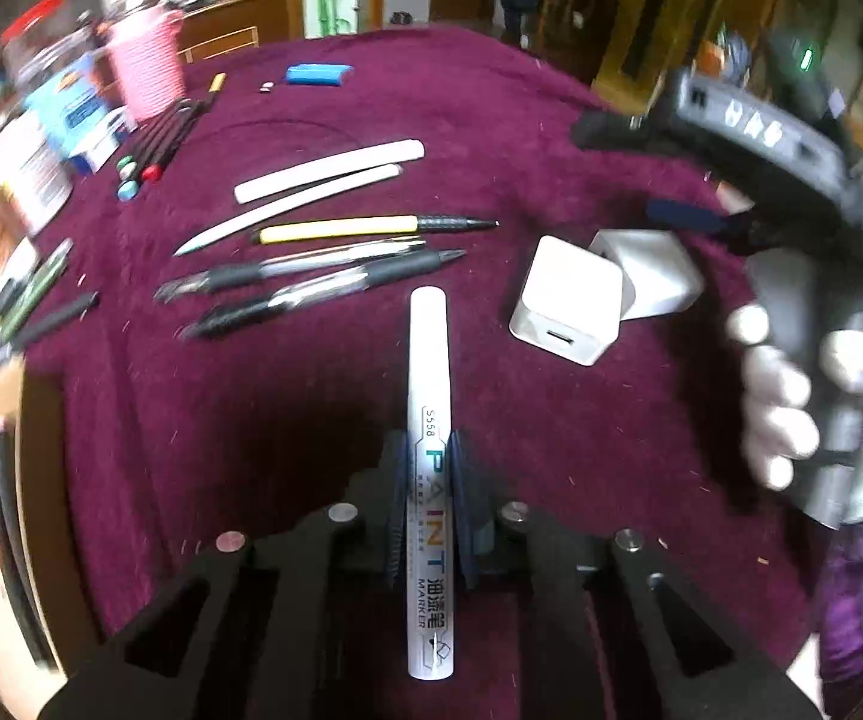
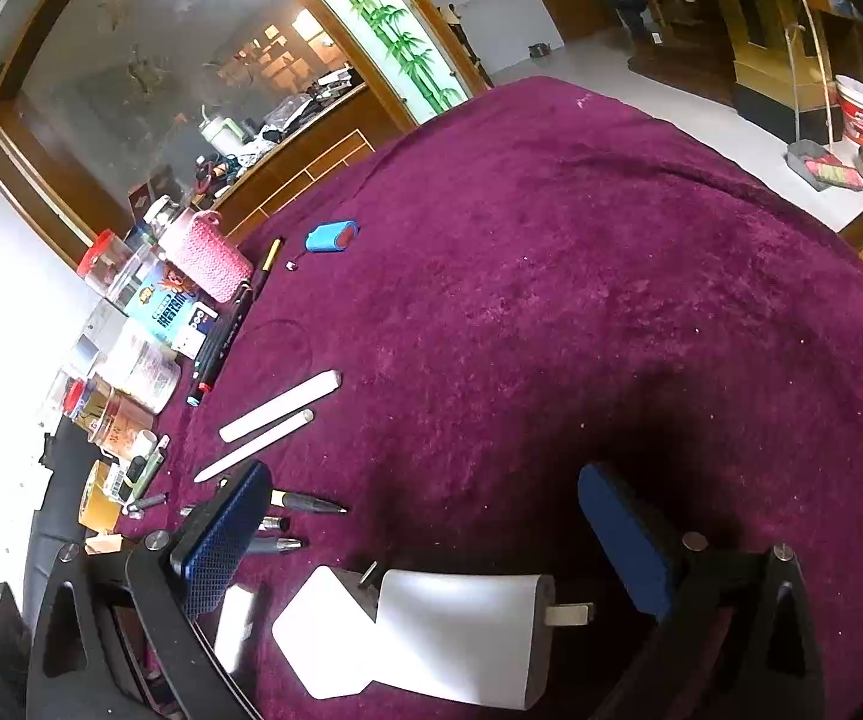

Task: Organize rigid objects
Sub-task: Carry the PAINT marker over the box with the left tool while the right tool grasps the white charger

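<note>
Purple velvet tablecloth (image 1: 551, 120) everywhere; my left gripper (image 1: 428, 480) is clamped on the white paint marker (image 1: 428, 360), carrying it toward the pen row (image 1: 323, 264). Right gripper (image 2: 431, 540) hangs wide open over two white chargers (image 2: 431, 630), so next I'd lay the marker parallel beside those pens

Looks like a lived-in home, a living or dining room. Table draped in a plum velvet cloth (image 2: 551, 300), crowded along one edge with jars (image 2: 108, 264), a pink knitted bottle sleeve (image 2: 206, 255) and a snack box (image 2: 167, 306). Behind it, a wood-framed glass partition (image 2: 149, 60) beside a panel painted with green bamboo (image 2: 389, 30), plus a low wooden cabinet (image 2: 311, 162) heaped with odds and ends. Off to the side on pale floor tiles, a dustpan (image 2: 821, 165) and a red-and-white bucket (image 2: 858, 108).
</note>
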The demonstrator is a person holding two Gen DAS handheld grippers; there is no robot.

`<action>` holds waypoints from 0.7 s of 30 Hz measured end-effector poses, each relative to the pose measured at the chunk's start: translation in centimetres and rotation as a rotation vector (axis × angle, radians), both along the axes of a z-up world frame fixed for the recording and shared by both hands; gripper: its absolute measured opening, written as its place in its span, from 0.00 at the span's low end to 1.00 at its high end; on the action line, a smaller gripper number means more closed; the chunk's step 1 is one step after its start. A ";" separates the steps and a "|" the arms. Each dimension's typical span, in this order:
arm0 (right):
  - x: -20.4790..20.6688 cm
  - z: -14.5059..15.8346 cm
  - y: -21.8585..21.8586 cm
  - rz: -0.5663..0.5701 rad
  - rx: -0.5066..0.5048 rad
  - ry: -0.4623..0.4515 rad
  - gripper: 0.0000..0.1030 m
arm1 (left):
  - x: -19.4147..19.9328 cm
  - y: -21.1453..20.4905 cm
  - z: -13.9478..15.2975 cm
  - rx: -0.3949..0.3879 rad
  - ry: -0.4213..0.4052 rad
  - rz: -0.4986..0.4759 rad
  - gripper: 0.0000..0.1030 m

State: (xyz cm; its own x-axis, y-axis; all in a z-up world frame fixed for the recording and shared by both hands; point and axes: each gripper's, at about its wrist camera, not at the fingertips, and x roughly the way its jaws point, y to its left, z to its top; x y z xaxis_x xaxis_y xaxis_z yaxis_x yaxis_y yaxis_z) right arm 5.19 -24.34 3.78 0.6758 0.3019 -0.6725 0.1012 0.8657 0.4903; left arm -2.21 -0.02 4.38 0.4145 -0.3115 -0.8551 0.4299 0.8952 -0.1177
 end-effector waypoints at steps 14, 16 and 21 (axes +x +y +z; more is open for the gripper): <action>-4.6 3.4 2.0 0.144 -0.052 0.000 0.99 | -9.4 11.3 7.6 -0.363 -0.162 0.088 0.14; -5.6 3.4 2.4 0.164 -0.063 0.025 0.99 | -10.6 13.3 8.2 -0.393 -0.184 0.102 0.14; -6.3 1.1 5.1 0.315 0.097 0.114 1.00 | -12.1 17.9 8.1 -0.429 -0.205 0.187 0.14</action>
